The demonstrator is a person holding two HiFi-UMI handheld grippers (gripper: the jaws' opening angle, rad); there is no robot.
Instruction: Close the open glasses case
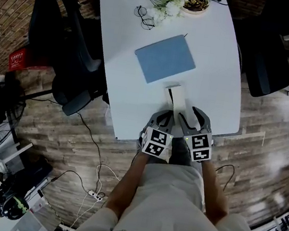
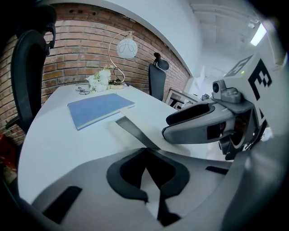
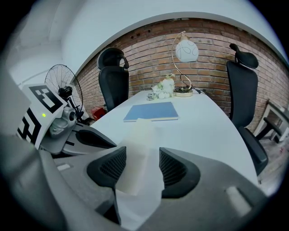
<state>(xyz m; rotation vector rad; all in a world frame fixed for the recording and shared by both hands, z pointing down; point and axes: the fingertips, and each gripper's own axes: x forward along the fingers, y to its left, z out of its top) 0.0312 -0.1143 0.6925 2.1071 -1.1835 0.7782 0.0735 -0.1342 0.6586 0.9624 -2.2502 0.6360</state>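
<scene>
Left gripper [image 2: 149, 180] – jaws nearly together, pinching the thin flap [image 2: 134, 131] of the glasses case [image 1: 177, 97]; I judge this is to fold it over. Right gripper [image 3: 143, 169] – jaws half apart, snug on the white case body to steady it. The case lies near the table [image 1: 216, 69] edge, just short of the blue notebook [image 1: 165, 58].

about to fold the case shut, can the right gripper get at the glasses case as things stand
Likely yes. The glasses case sits right between the right gripper's jaws and fills the gap, so they look closed on it. Nothing else stands in the way.
</scene>
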